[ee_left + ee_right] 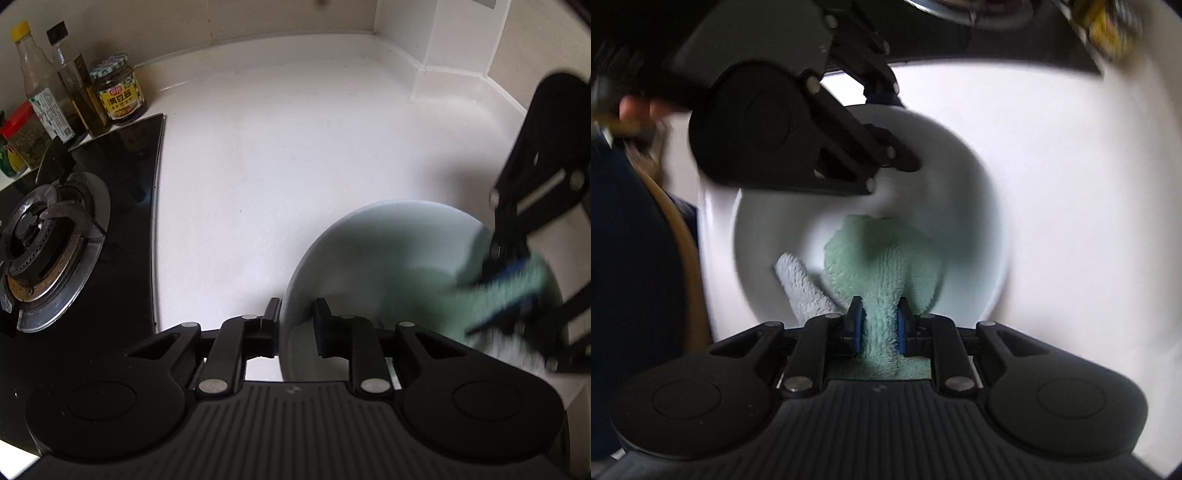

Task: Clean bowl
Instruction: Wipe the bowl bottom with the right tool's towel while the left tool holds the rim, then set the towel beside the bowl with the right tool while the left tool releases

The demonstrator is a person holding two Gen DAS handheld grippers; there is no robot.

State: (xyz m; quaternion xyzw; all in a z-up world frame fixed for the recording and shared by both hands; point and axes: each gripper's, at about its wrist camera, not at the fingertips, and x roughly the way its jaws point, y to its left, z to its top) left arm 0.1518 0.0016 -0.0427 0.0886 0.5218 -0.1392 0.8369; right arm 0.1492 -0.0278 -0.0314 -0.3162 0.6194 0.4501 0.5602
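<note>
Pale bowl standing on a white desk, toward the near right of the left wrist view, rim blurred. Left hand-held gripper clamped across the bowl's near wall, one finger outside the rim and one inside, jaws drawn in tight on the thin wall. Right hand-held gripper closed on a green terry cloth, blue pads pinching a bunched neck of the fabric, the rest spreading out against the bowl's inside. Grey-white corner of the same cloth (or perhaps its other face; cannot tell which) lying to the left of the green part, also inside the bowl. In the left wrist view, right hand-held gripper coming in from the right edge over the far rim, cloth smeared by blur. In the right wrist view, left hand-held gripper reaching over the bowl's upper left rim. Black glass stove top with a gas burner to the left of the bowl, well apart from it. Behind the stove, against the wall, a labelled jar, a dark oil bottle, a yellow-capped bottle and a red-lidded jar.
</note>
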